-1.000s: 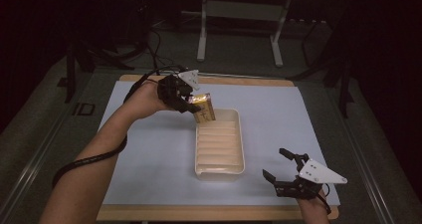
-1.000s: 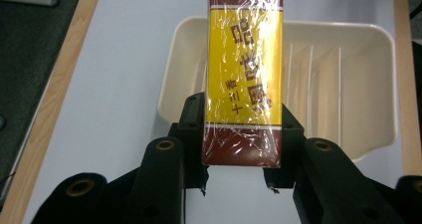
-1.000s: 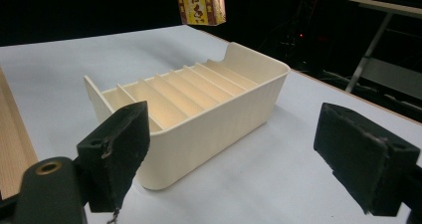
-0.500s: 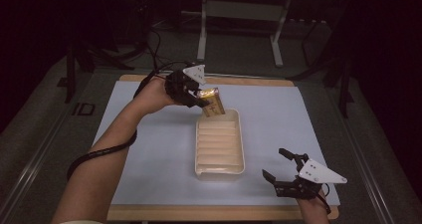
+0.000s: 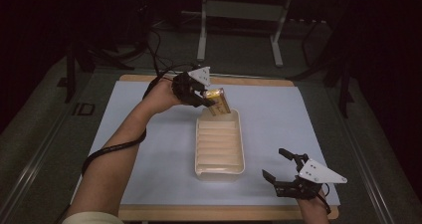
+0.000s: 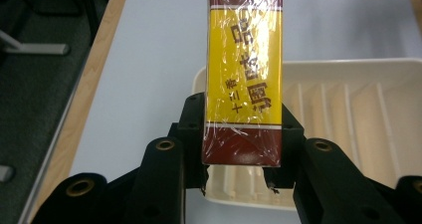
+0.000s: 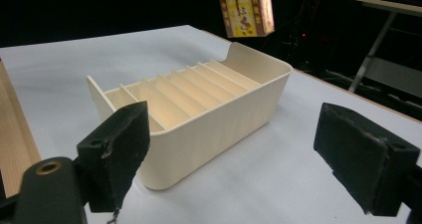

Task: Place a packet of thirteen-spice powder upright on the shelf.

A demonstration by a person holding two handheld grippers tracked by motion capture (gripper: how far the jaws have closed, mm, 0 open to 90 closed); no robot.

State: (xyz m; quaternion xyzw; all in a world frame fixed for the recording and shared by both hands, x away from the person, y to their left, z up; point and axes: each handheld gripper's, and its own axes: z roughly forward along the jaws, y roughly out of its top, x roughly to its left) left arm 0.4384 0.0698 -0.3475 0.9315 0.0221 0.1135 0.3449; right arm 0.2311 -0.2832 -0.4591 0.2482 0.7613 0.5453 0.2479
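A yellow and dark red wrapped box point(image 5: 217, 100) point(image 6: 244, 74) point(image 7: 245, 9) hangs tilted over the far end of a cream tray with several ribbed slots point(image 5: 220, 170) point(image 6: 348, 69) point(image 7: 209, 127). My left gripper point(image 5: 203, 98) point(image 6: 238, 176) is shut on the box's lower end, one black jaw on each side. At the table's near right corner my right gripper point(image 5: 280, 165) point(image 7: 239, 154) stands open, its jaws wide apart with nothing between them, facing the tray's near end from a short way off.
The tray stands in the middle of a pale blue mat point(image 5: 278, 119) on a wooden table point(image 5: 224, 213). A cable point(image 5: 112, 148) trails along the left forearm. Metal stand legs point(image 5: 239, 30) rise in the dark behind the table.
My left gripper has carried the box to the right and down, from beside the tray's far left corner to above its far end. The right gripper has stayed still.
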